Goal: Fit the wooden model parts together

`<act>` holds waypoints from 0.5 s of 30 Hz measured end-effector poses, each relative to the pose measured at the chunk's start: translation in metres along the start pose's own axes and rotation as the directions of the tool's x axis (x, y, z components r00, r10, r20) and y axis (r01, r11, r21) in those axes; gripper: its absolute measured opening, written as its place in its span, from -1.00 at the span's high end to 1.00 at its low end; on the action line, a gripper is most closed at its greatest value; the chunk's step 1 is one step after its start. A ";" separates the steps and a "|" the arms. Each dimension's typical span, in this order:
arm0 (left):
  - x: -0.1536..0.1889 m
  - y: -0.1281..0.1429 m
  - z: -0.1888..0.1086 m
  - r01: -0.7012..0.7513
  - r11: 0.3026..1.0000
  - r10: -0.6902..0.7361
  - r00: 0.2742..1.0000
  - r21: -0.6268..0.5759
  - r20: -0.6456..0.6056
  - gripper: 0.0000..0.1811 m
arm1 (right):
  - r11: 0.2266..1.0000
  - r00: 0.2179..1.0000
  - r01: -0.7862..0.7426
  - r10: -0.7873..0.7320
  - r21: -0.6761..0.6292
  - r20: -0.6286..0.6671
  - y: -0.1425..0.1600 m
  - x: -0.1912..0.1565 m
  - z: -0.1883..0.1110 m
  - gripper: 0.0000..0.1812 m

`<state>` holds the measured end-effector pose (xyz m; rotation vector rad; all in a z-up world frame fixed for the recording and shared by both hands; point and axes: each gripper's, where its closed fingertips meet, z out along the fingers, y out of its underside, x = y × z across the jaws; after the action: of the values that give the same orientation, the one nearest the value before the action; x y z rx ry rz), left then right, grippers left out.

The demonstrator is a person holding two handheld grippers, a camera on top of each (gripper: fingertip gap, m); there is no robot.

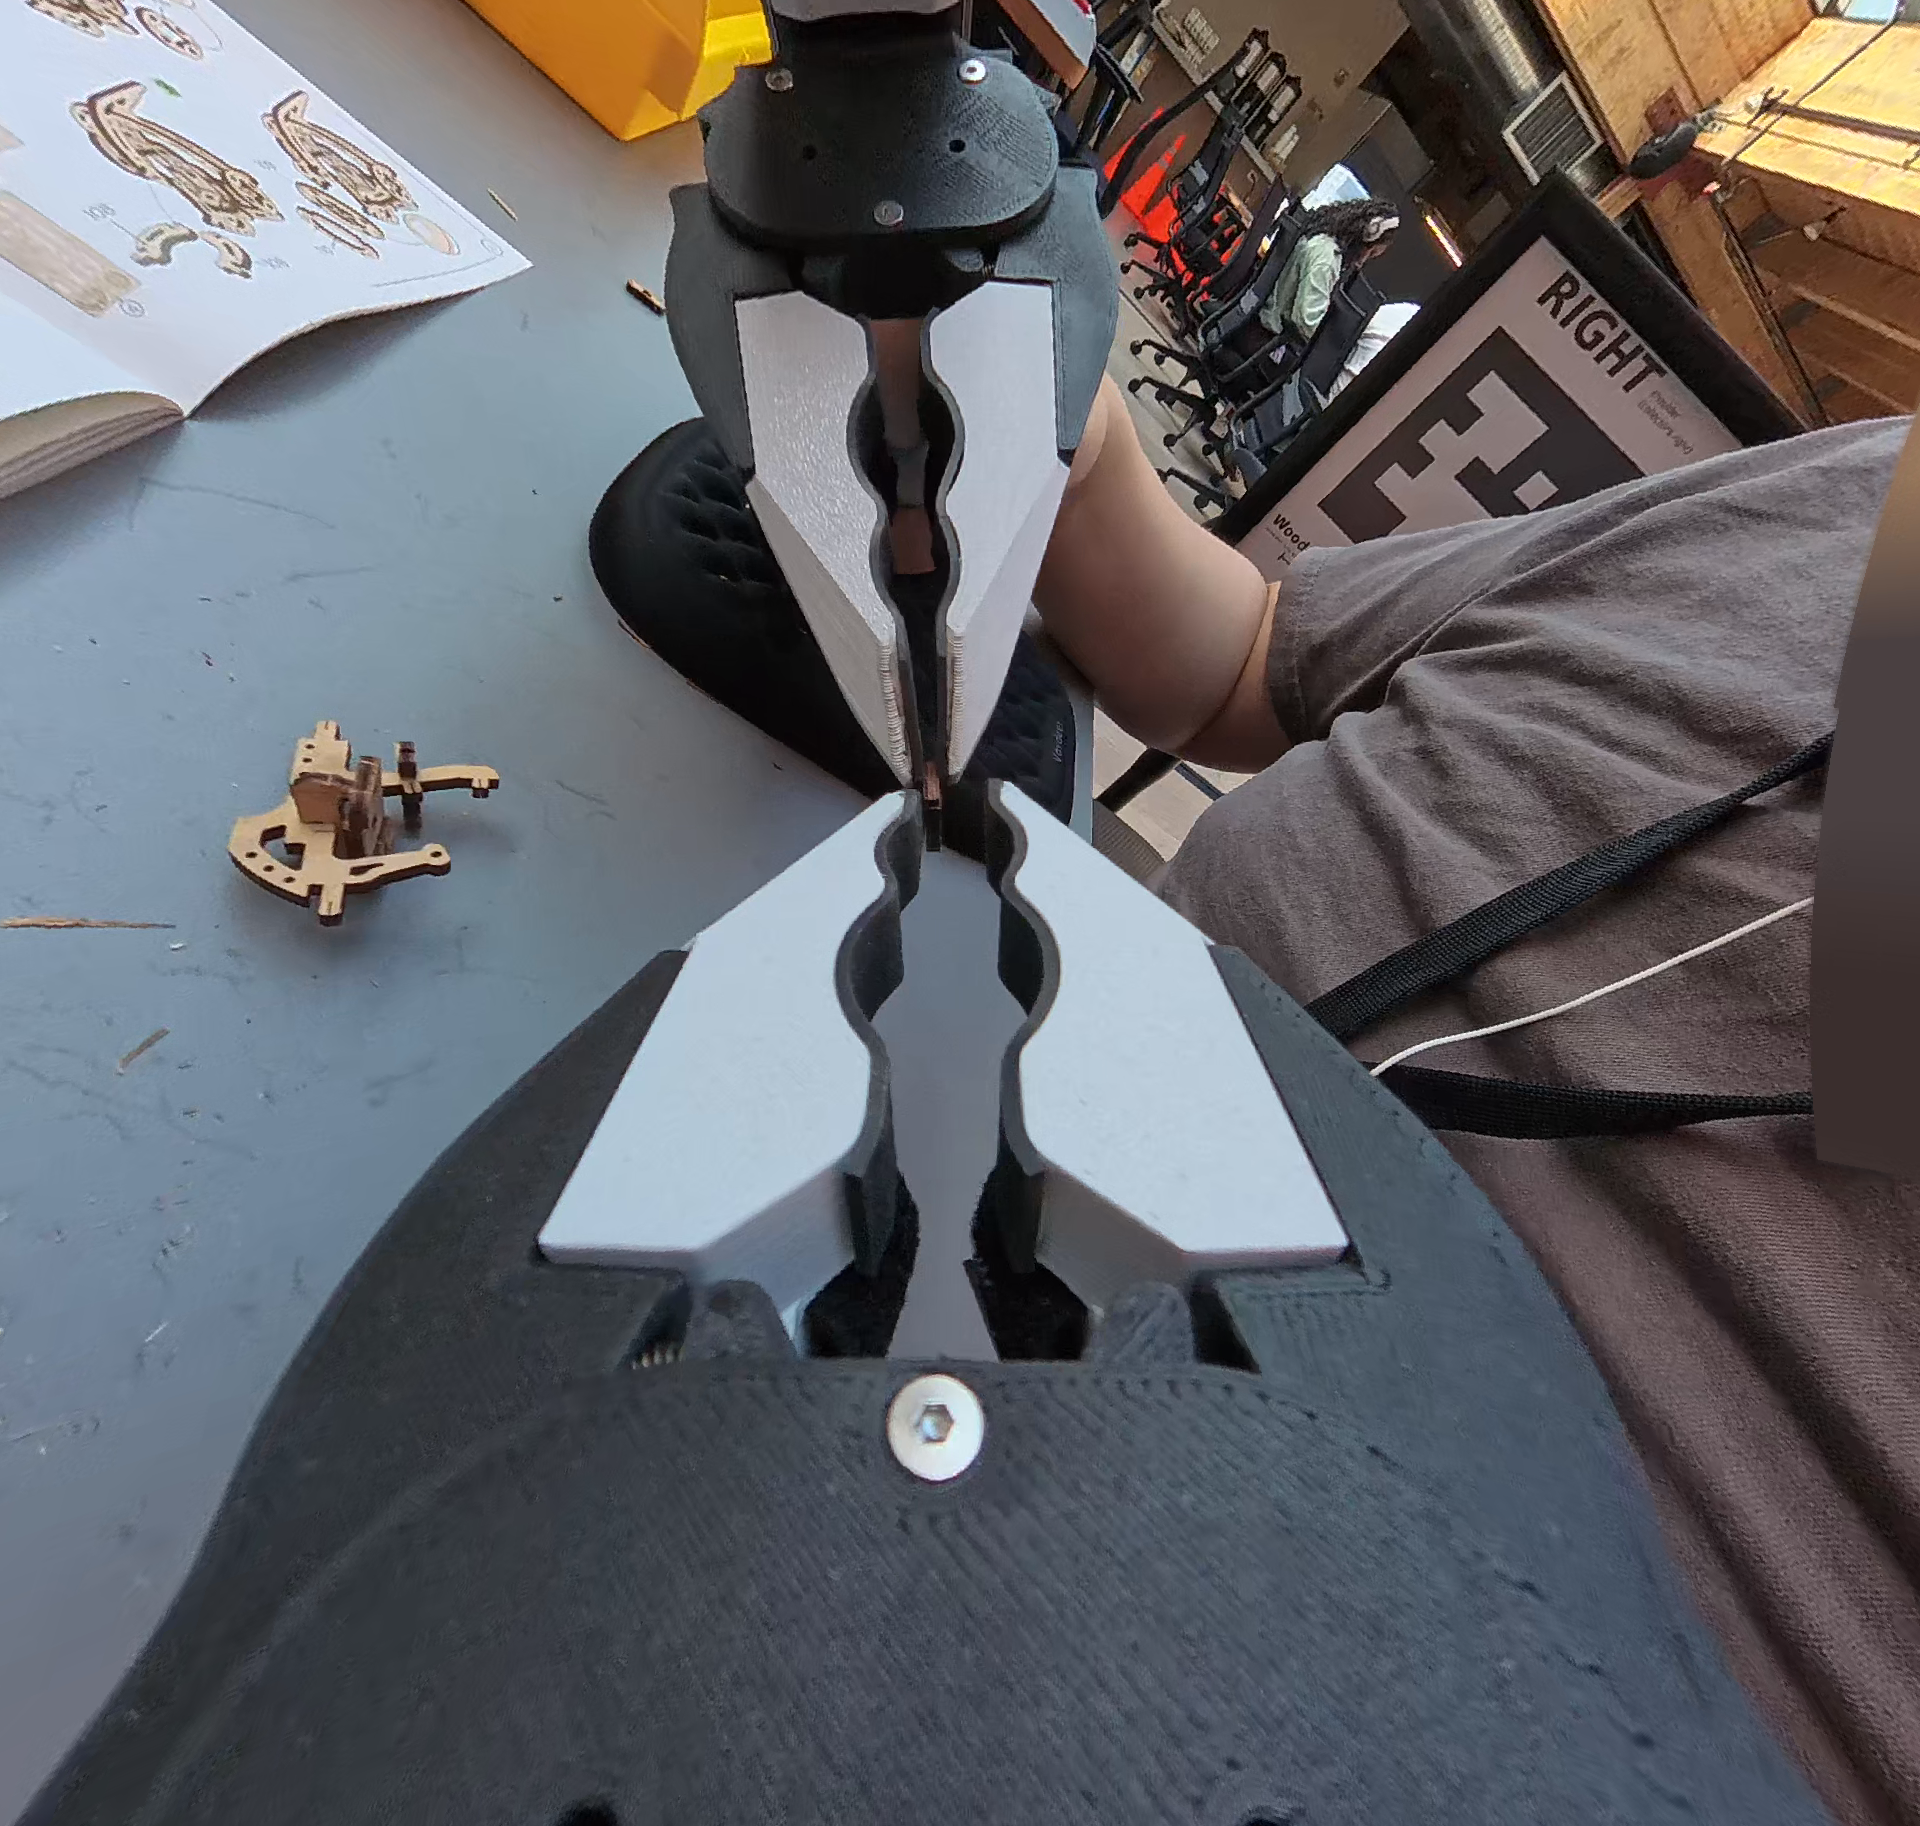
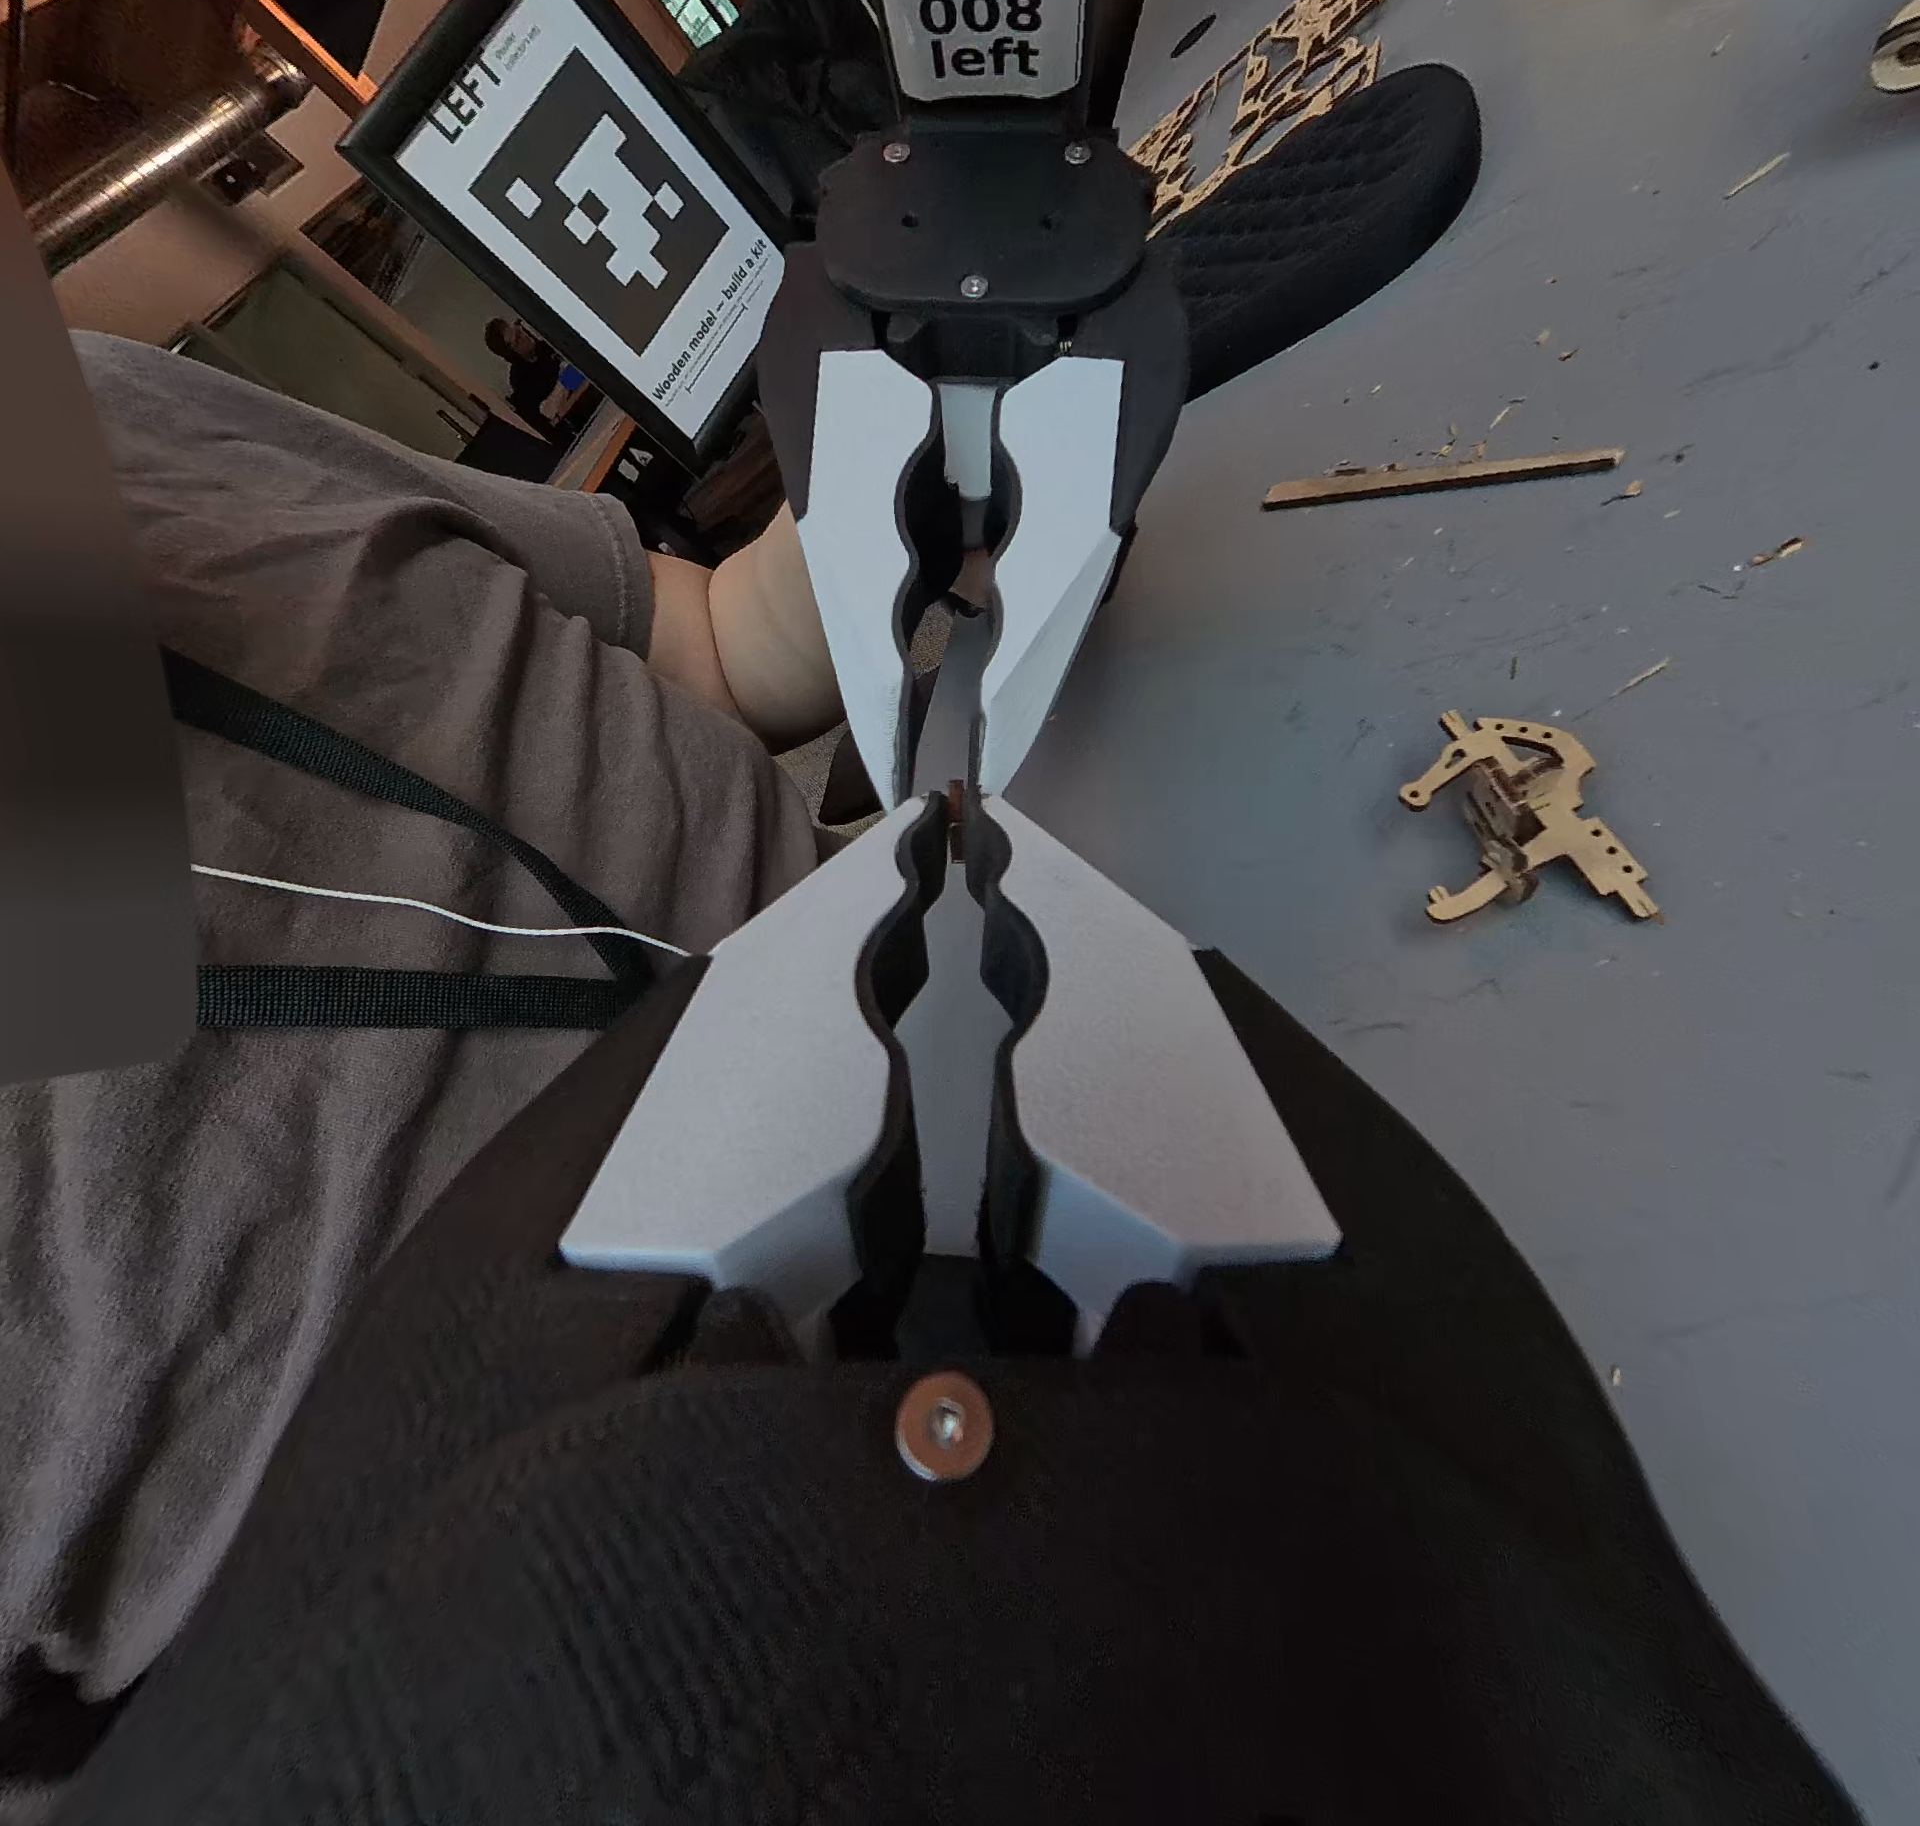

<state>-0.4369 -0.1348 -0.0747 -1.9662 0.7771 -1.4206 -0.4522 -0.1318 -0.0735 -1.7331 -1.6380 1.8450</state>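
My two grippers meet tip to tip above the edge of the grey table point(image 1: 364, 581). My right gripper point(image 2: 956, 812) is shut on a small dark wooden part point(image 2: 954, 829). In the left wrist view the right gripper point(image 1: 932, 770) comes down from the top, and the small part point(image 1: 932, 820) pokes out of its tips into my left gripper point(image 1: 953, 802). The left jaws stand a little apart, and the part lies against one finger only. My left gripper point(image 2: 945, 787) also shows in the right wrist view. A partly built wooden model point(image 1: 343, 820) point(image 2: 1517, 820) lies alone on the table.
An open instruction booklet point(image 1: 208, 166) and a yellow box point(image 1: 603, 0) lie farther off. A black mesh chair seat point(image 1: 686, 571) point(image 2: 1330, 218), a punched-out wooden sheet point(image 2: 1268, 62) and a wooden strip point(image 2: 1444, 477) are near. A person's torso in a grey shirt point(image 1: 1558, 841) is close beside the grippers. Both grippers' tips are close together, under 4 cm apart.
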 end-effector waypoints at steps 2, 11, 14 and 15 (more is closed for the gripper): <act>-0.002 -0.003 -0.001 0.003 1.000 -0.003 1.000 0.020 0.006 0.84 | 1.000 1.000 -0.008 0.009 0.016 -0.022 -0.002 0.005 -0.002 1.00; -0.015 -0.006 -0.002 0.039 0.993 -0.045 0.998 0.115 0.044 0.87 | 0.991 0.996 -0.053 0.061 0.120 -0.062 -0.014 0.017 -0.011 1.00; -0.017 -0.009 -0.003 0.054 0.987 -0.060 0.997 0.152 0.037 0.86 | 0.986 0.995 -0.070 0.080 0.151 -0.062 -0.017 0.020 -0.013 1.00; -0.017 -0.009 -0.004 0.059 0.986 -0.065 0.997 0.157 0.033 0.87 | 0.984 0.994 -0.074 0.085 0.161 -0.063 -0.018 0.021 -0.014 1.00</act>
<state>-0.4439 -0.1161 -0.0776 -1.9051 0.5744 -1.4307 -0.4581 -0.1015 -0.0697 -1.7974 -1.3752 1.8690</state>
